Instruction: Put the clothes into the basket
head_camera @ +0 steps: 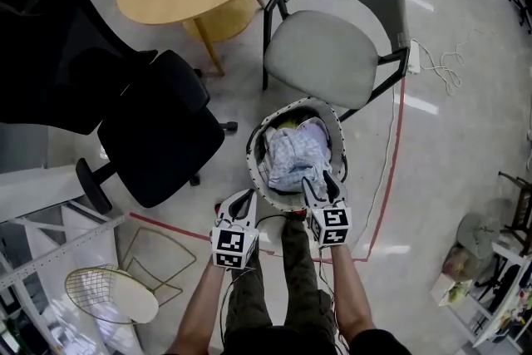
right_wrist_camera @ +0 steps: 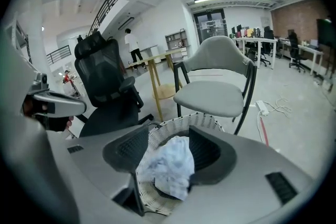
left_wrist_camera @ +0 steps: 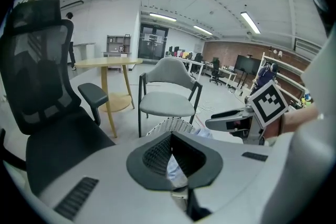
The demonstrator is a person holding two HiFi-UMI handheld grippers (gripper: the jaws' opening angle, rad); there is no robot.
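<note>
Cloth (right_wrist_camera: pixel 168 170) sits between parted jaws of right claw (right_wrist_camera: pixel 168 138); head view hides that.

You are seeing no words, numbers or brand names anywhere. You are only looking at black-and-white square markers, carrying no letters, on the cube of the left gripper (head_camera: pixel 246 199) and of the right gripper (head_camera: pixel 320 180), both just beside the basket (head_camera: pixel 252 158).
</note>
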